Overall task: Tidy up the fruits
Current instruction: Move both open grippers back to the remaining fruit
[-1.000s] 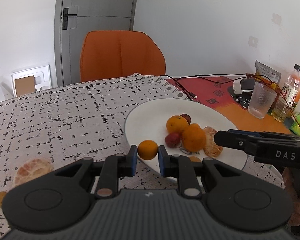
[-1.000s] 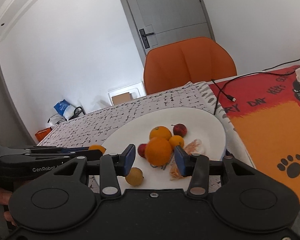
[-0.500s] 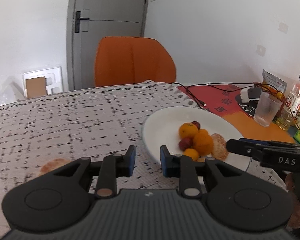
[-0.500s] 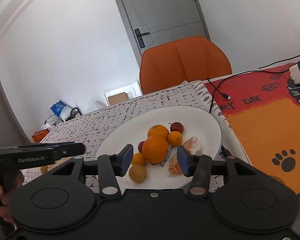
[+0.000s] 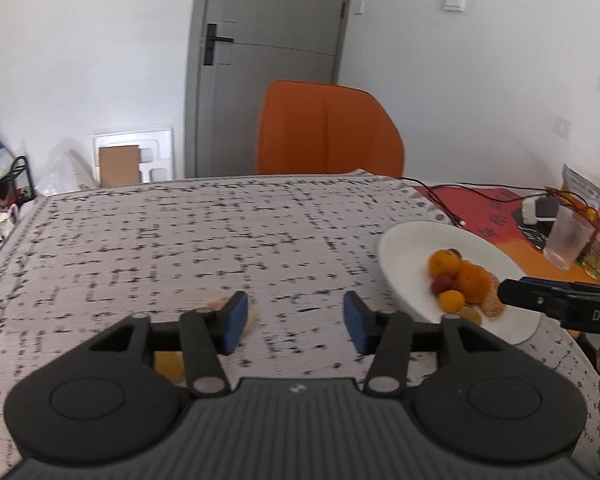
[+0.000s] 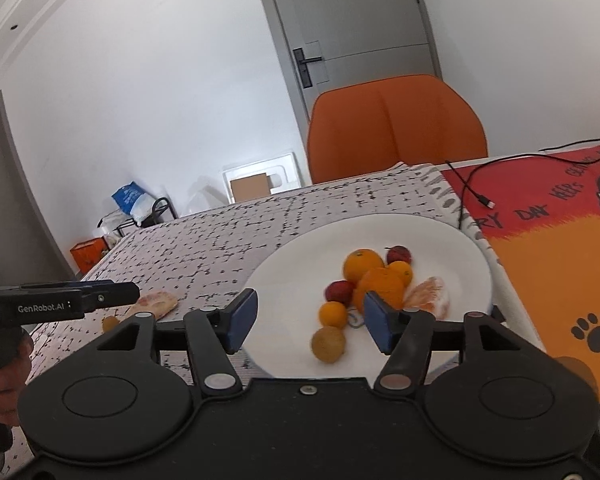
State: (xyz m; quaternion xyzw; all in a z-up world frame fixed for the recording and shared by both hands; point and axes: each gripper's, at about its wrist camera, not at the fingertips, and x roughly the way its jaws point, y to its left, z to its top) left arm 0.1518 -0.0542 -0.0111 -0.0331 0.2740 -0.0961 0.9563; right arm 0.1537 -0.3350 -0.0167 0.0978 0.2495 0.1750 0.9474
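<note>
The left gripper (image 5: 296, 322) has just been opening its jaws and holds nothing, and the right gripper (image 6: 310, 322) has been opening too, empty above the white plate (image 6: 452, 240). The right view reads "GenRobot.AI" on the left tool and shows a paw print mat (image 6: 560, 280); the left view reads "DAS" and shows a cup (image 5: 566, 240). Round oranges (image 6: 364, 266), small red fruits (image 6: 338, 291) and a peeled orange (image 6: 430, 296) sit together on the plate, and a peeled piece (image 6: 156, 302) lies on the tablecloth (image 5: 180, 248).

Fruits (image 6: 374, 280) piled on plate (image 6: 452, 240); peeled segments (image 6: 156, 303) on tablecloth (image 5: 180, 240) left of it, perhaps beside small fruit (image 6: 110, 323).
</note>
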